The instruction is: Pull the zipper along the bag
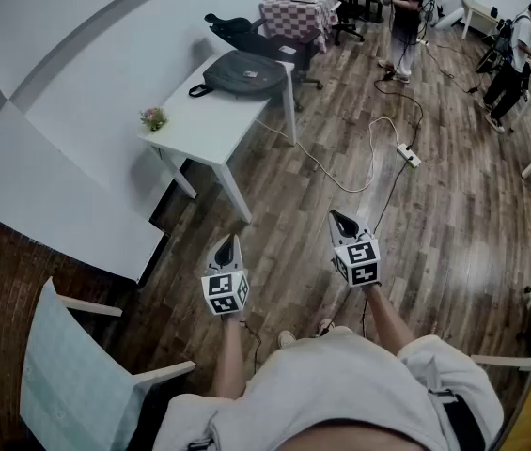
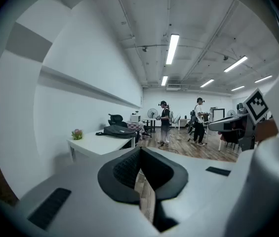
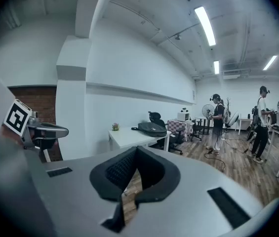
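The dark bag (image 1: 243, 71) lies flat on the far end of a white table (image 1: 210, 120), well ahead of me. It also shows small in the left gripper view, bag (image 2: 119, 131), and in the right gripper view, bag (image 3: 151, 128). My left gripper (image 1: 230, 242) and right gripper (image 1: 340, 219) hang side by side over the wood floor, both far short of the table. Each is shut, with its jaws meeting at the tips and nothing between them. The zipper is too small to make out.
A small flower pot (image 1: 153, 117) stands at the table's near corner. A black office chair (image 1: 232, 28) and a checkered-cloth table (image 1: 295, 12) sit behind it. A cable and power strip (image 1: 409, 155) cross the floor. Two people (image 1: 406, 12) stand at the back. A white chair (image 1: 77, 369) is at lower left.
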`<move>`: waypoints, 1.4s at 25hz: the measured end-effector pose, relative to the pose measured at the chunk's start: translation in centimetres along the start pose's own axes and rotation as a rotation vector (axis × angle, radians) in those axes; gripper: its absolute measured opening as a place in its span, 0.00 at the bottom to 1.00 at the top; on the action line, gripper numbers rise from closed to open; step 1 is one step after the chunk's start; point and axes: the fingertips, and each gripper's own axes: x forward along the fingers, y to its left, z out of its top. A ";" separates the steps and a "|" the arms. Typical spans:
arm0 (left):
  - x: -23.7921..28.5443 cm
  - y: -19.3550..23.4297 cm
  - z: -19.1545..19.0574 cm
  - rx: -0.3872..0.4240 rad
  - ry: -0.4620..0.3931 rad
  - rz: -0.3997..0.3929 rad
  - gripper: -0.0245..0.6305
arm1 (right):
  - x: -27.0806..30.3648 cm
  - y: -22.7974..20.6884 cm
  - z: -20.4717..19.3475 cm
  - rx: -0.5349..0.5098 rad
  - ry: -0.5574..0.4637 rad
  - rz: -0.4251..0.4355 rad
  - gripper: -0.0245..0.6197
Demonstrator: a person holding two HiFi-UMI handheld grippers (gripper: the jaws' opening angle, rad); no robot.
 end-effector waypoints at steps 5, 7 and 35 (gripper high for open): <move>-0.1 -0.6 -0.2 0.000 0.009 -0.003 0.08 | -0.3 -0.3 -0.2 -0.002 0.004 0.000 0.06; -0.2 -1.1 -0.3 0.002 0.012 -0.001 0.08 | -0.4 -0.7 -0.5 0.000 0.008 0.004 0.06; 9.4 -5.8 -0.8 0.002 0.050 0.037 0.08 | 4.7 -9.2 -1.6 -0.046 -0.005 0.035 0.06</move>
